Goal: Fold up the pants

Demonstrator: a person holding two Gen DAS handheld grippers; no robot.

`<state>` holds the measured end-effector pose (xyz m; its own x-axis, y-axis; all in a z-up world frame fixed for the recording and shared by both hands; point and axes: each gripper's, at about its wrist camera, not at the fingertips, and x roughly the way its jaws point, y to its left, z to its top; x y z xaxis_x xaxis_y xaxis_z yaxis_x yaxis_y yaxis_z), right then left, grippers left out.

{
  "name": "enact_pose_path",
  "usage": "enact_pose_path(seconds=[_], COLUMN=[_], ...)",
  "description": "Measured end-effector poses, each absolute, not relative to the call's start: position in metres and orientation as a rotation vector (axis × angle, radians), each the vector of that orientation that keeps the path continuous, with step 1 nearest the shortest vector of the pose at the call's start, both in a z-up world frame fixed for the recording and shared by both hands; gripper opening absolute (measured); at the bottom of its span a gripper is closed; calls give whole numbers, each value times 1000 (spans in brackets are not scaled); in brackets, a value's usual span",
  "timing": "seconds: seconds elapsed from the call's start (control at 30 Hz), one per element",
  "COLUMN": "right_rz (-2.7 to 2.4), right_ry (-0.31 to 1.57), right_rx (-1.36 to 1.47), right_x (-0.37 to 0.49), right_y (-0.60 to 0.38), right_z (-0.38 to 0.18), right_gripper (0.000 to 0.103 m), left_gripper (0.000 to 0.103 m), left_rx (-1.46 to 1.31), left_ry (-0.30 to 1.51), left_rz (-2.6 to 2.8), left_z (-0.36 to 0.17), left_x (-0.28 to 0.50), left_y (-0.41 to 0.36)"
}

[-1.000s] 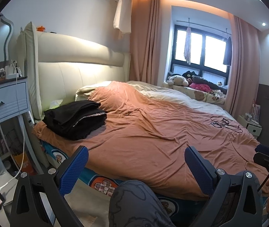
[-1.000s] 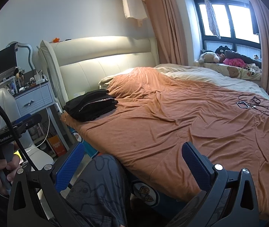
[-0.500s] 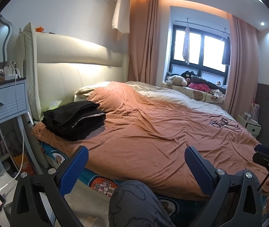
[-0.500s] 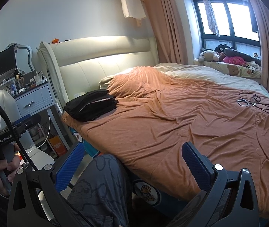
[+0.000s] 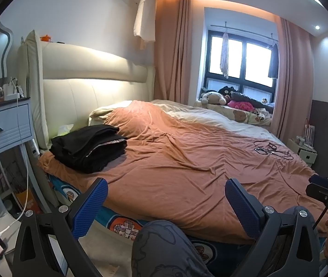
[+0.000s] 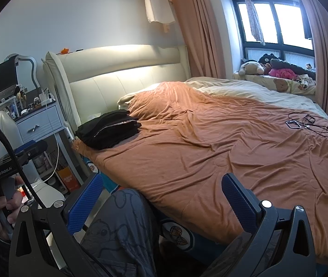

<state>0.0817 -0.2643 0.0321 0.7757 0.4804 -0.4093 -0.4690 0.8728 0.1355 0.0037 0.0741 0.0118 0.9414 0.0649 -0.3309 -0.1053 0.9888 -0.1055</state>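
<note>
A stack of folded black pants (image 5: 88,147) lies on the near left corner of the bed, by the headboard; it also shows in the right wrist view (image 6: 108,130). My left gripper (image 5: 164,205) is open and empty, held off the bed's near edge, well short of the pants. My right gripper (image 6: 161,199) is open and empty, also at the near edge, right of the pants. Both have blue pads. The left gripper's body shows in the right wrist view (image 6: 13,164).
The bed has an orange cover (image 5: 187,161). A phone with cables (image 5: 270,151) lies at its far right. A blue nightstand (image 5: 4,124) stands left of the bed. The person's knee in grey trousers (image 5: 164,249) is below the grippers. Stuffed toys (image 5: 212,97) sit by the window.
Both views have shifted only slightly; the grippers stay open and empty. The pants stack has not moved.
</note>
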Motion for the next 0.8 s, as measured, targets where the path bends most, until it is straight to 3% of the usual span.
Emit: enact_pose_path(seconds=[0.8], right_rz=[503], right_ry=[434], right_rx=[31], right_x=[78], right_y=[-273], right_z=[33], right_gripper=[103], left_gripper=[102], left_rx=[-109], left_ry=[324], left_rz=[63], left_z=[17], left_x=[0], left_y=[70])
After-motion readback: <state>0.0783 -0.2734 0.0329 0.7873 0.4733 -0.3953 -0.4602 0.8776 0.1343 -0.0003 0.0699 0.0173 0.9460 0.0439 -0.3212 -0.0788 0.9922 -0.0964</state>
